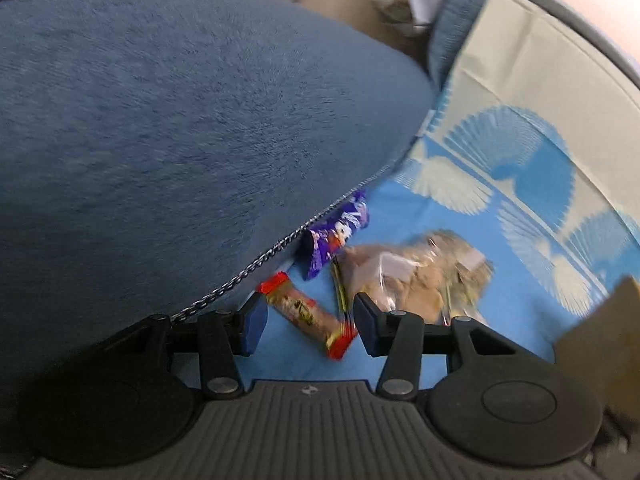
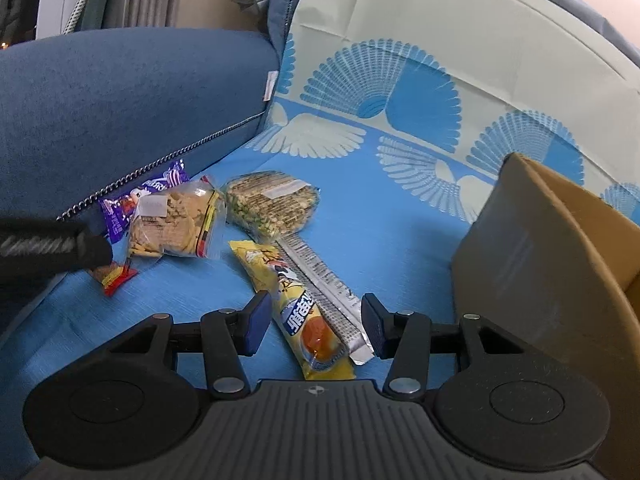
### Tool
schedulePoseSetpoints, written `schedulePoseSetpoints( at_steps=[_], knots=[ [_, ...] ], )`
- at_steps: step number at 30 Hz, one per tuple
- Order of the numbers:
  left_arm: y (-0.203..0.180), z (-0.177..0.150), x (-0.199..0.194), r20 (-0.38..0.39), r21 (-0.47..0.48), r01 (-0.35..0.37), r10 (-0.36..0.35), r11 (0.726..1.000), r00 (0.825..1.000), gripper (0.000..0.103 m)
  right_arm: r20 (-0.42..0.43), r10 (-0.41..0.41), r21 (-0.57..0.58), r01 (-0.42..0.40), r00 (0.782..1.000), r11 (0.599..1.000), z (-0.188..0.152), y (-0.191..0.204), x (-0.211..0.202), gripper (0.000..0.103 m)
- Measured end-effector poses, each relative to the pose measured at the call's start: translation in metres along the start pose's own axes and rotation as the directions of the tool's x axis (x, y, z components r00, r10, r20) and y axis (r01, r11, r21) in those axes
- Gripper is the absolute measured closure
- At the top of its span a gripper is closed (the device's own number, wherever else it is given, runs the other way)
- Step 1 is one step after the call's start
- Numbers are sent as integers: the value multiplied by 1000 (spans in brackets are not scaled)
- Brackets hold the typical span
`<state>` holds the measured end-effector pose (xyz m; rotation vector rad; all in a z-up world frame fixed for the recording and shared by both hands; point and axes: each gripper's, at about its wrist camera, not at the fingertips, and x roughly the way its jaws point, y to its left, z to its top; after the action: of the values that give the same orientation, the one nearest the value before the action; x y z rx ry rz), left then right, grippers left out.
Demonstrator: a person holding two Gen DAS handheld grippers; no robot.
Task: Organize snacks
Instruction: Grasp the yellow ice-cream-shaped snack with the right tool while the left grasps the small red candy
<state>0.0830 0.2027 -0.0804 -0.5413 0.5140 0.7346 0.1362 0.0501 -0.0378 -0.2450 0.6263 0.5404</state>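
My left gripper is open, its blue pads either side of a red-ended snack bar lying on the blue sheet. Behind it lie a purple wrapper and a clear bag of crackers. My right gripper is open around a yellow snack packet with a silver strip beside it. In the right wrist view the cracker bag, a bag of green-beige biscuits, the purple wrapper and the red-ended bar lie further left, where the left gripper's black body reaches in.
A large blue cushion with a zip edge overhangs the snacks on the left. A brown cardboard box stands open at the right, and its corner shows in the left wrist view. The patterned blue and cream sheet covers the surface.
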Motion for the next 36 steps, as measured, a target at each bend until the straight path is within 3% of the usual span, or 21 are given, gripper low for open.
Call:
schedulePoseSetpoints(
  at_steps=[4, 8, 10, 11, 12, 13, 20, 24, 32, 36],
  knots=[
    [-9, 5, 16, -26, 10, -78, 78, 997, 997, 50, -13, 19, -11, -19, 1000, 1000, -2, 2, 3, 52],
    [-17, 3, 23, -68, 84, -95, 101, 992, 993, 54, -37, 34, -21, -35, 999, 999, -3, 4, 6, 54],
    [-16, 2, 20, -68, 123, -78, 87, 989, 994, 68, -52, 44, -14, -45, 998, 999, -4, 4, 9, 59],
    [-15, 1, 18, -66, 150, -73, 84, 986, 994, 79, -54, 46, -17, -47, 997, 999, -5, 4, 9, 66],
    [-13, 1, 15, -68, 173, -72, 85, 982, 994, 82, -55, 50, -23, -51, 997, 998, -5, 5, 9, 72],
    [-10, 0, 12, -74, 182, -68, 83, 981, 994, 83, -54, 58, -32, -59, 997, 998, -6, 5, 7, 77],
    [10, -2, -24, -158, 244, 55, -17, 968, 987, 83, -62, 87, 1, -87, 994, 996, -5, 5, -20, 78],
    [22, -3, -44, -250, 256, 167, -102, 952, 963, 83, -117, 106, 56, -100, 987, 993, -8, 8, -47, 78],
    [35, -3, -65, -401, 318, 357, -217, 878, 890, 83, -228, 195, 150, -163, 954, 975, -12, 5, -103, 78],
    [39, -9, -75, -413, 326, 394, -246, 859, 877, 83, -260, 208, 181, -164, 943, 970, -28, 5, -127, 78]
  ],
)
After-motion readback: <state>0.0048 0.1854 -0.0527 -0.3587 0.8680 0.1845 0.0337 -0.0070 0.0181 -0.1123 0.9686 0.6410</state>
